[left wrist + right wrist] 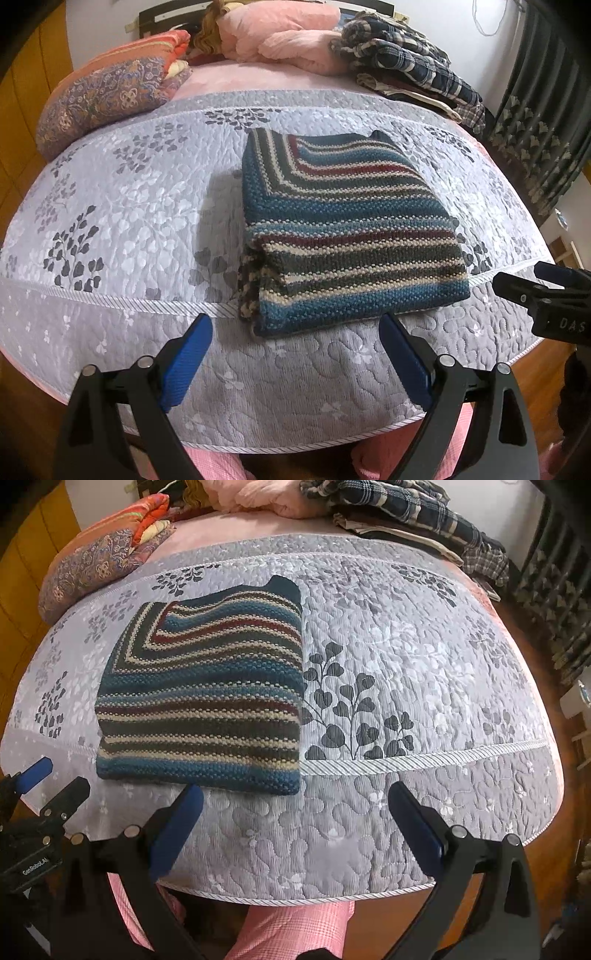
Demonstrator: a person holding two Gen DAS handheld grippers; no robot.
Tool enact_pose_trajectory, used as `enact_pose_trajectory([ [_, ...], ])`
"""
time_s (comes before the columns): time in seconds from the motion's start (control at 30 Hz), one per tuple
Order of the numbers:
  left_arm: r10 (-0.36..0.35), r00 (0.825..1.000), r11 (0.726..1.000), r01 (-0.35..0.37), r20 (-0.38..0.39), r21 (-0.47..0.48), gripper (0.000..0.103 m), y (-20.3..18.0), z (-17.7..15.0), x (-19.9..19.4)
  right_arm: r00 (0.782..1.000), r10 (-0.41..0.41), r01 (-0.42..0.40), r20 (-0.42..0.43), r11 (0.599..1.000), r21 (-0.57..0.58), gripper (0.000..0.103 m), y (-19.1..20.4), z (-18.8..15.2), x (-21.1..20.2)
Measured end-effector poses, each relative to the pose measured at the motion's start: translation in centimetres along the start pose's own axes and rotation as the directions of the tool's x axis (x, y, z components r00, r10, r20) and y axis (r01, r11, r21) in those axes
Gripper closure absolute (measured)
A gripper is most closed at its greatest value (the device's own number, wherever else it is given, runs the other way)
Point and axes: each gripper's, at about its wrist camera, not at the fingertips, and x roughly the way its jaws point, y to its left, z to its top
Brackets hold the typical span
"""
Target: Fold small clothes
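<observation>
1. Striped knit sweater (347, 229) lies folded into a thick rectangle on the grey quilted bedspread (122, 221), at the centre of the left wrist view and in the left half of the right wrist view (203, 698).
2. Its bands run teal, dark red, cream and dark green; layered edges show at its lower left corner in the left wrist view.
3. Left gripper (295, 358) hovers at the bottom of its own frame, jaws spread wide with nothing between them, its blue pads (188, 362) just short of the sweater's near edge.
4. Right gripper (295, 823) sits likewise at the bottom of its frame, jaws apart and empty, over bare bedspread beside the sweater's lower right corner.
5. At the upper left of both frames a paisley pillow (103, 99) rests on the bed.
6. At the upper right, plaid clothes (406, 55) lie heaped, with pink bedding (280, 33) at top centre.
7. Pink checked trousers (295, 930) of the person show at the bottom edge.
</observation>
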Motion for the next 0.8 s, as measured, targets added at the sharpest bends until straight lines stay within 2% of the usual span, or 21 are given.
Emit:
enact_pose_trajectory([
  [0.8,0.014,1.000,1.000,-0.014,-0.011,0.000,0.011,0.38,0.02,0.62,1.000,-0.013,0.013,0.000,1.000,-0.015,0.003,-0.23,0.64,0.38],
])
